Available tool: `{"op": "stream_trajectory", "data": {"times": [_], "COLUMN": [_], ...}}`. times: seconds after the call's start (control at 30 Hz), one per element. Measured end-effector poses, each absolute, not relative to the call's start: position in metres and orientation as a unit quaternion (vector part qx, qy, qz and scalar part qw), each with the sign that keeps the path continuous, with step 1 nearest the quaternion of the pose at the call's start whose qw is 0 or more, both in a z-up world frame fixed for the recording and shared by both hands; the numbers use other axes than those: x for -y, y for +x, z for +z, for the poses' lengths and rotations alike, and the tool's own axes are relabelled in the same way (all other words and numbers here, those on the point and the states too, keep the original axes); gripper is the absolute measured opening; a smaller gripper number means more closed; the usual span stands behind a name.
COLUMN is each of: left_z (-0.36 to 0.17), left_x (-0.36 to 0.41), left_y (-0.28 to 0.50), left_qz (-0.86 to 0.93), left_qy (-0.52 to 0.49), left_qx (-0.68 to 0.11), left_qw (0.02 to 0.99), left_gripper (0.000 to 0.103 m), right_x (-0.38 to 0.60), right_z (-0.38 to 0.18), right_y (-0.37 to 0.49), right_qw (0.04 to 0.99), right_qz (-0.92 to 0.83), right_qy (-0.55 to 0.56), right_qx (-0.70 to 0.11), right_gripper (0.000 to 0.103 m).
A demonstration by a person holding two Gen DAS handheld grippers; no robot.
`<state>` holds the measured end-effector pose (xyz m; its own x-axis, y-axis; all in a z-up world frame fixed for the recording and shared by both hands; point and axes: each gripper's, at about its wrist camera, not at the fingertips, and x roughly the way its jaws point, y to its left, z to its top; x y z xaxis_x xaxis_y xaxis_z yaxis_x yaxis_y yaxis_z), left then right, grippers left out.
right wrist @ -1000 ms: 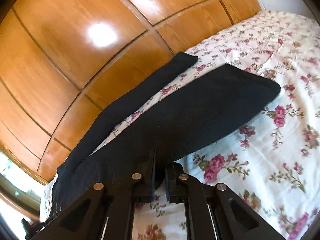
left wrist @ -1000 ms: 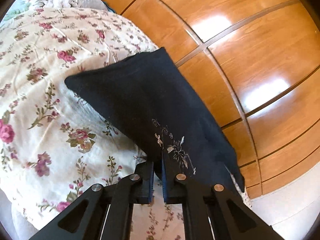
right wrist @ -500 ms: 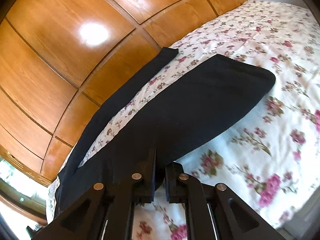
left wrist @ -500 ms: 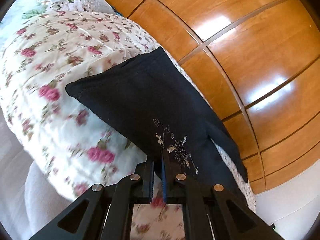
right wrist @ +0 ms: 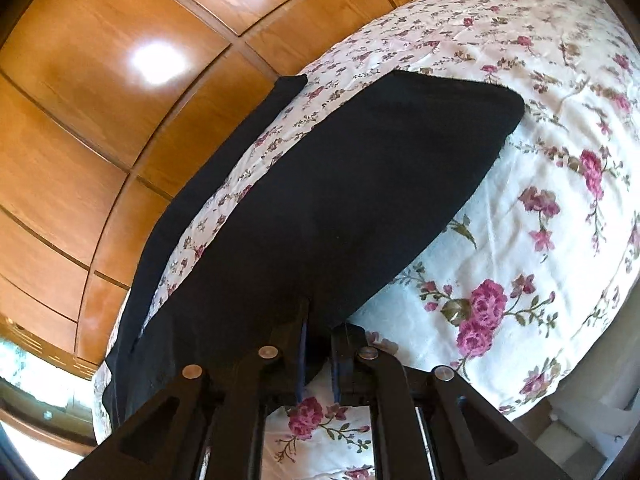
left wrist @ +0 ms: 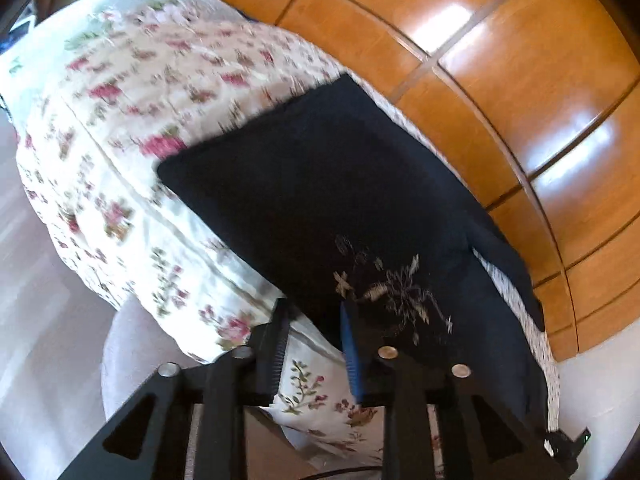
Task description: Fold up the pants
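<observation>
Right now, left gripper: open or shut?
Open. The left gripper shows floral bedspread through the gap between its fingers; the black pants edge lies at the gap, unclamped.

Left tool (left wrist: 316, 320): jaws parted, gap visible between the 2 fingers (left wrist: 352, 344), nothing pinched, angled forward and down. Right tool (right wrist: 320, 344): jaws nearly closed, narrow gap, clamped on dark cloth edge between the pads, pointing forward.
</observation>
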<state>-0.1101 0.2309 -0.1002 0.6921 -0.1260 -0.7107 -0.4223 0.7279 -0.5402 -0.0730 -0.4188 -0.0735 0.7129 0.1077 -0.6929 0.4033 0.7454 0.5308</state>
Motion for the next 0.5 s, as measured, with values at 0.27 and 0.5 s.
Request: {"op": "stream_trajectory", "data": {"times": [0.27,0.5], "left_z": [-0.07,-0.062], "left_x": [-0.277,-0.286], "left_y": [-0.147,-0.11], "left_qz": [0.181,0.164], "left_qy": [-0.402,-0.387], "left_qx": [-0.291,-0.307], "left_qw": [0.849,0.854], "left_gripper": [0.03,0.033], "right_x": [0.427,0.382], "right_z": [-0.033,0.002], "right_y": [-0.096,-0.055], "right_qw": [0.883,0.932], "right_qz": [-0.253,-0.191], "right_qy": [0.249,0.141], "right_qx": [-0.306,-0.275], "right_gripper": [0.043,0.047]}}
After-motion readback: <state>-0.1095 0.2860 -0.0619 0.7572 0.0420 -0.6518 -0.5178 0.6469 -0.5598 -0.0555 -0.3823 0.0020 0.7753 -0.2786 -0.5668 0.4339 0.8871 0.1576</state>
